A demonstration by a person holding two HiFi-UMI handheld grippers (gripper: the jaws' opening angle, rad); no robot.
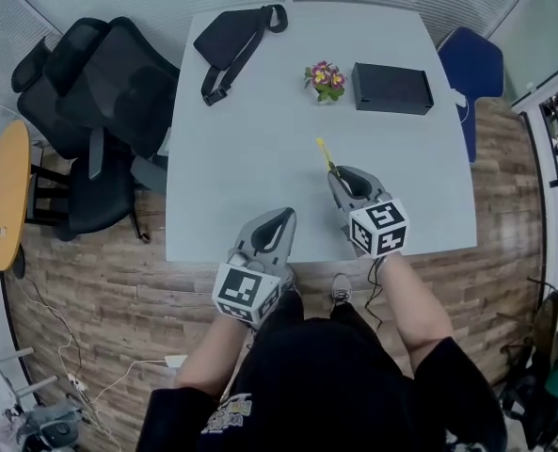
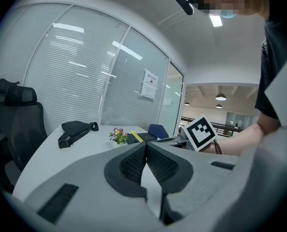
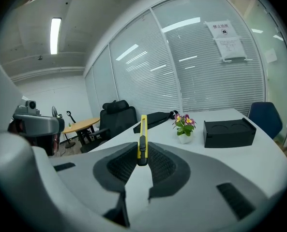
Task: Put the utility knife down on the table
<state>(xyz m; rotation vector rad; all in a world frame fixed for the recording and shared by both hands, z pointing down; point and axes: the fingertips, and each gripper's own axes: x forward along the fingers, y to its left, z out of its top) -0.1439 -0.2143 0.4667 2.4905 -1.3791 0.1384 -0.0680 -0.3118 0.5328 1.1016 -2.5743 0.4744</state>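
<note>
From the head view, both forearms reach forward from the body. The left gripper (image 1: 286, 215) is at the near edge of the table (image 1: 260, 130), and the right gripper (image 1: 334, 171) is further in over the top, angled slightly left. A yellow knife (image 1: 324, 152) sticks out past the right gripper's tips towards the flowers (image 1: 326, 80); whether it touches the table cannot be told. A bag (image 1: 230, 38) and a black box (image 1: 392, 88) lie at the far side. In the left gripper view, the left gripper (image 2: 145, 147) has its jaws pressed together on nothing. In the right gripper view, the right gripper (image 3: 142, 159) pinches the knife (image 3: 143, 138) at its lower end, and the knife rises nearly upright above the jaws.
</note>
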